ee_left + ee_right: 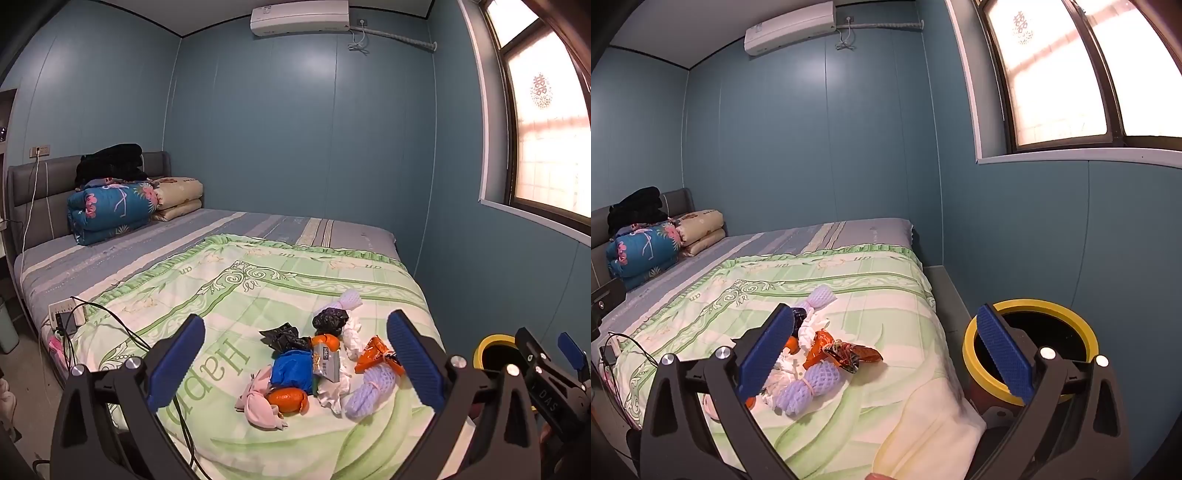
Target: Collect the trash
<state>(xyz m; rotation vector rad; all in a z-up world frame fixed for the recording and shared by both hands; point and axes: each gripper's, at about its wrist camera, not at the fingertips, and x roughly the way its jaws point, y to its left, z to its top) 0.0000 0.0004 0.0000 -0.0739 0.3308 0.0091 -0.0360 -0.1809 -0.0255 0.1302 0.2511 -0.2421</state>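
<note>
Both the left gripper [295, 363] and right gripper [884, 354] are hanging wide-jawed and empty; the trash pile [314, 365] is lying on the bed [229, 295]; next, picking one piece for the yellow-rimmed bin [1030, 347].

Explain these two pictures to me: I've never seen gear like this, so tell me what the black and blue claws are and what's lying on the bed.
Each picture comes from a camera on a hand-held claw, looking along its two blue fingers. The left gripper and right gripper both stand open and hold nothing. On the green quilt lies a trash pile: crumpled bags, wrappers, tissue and purple foam netting. Beside the bed stands a bin with a yellow rim, likely meant for the trash.
</note>
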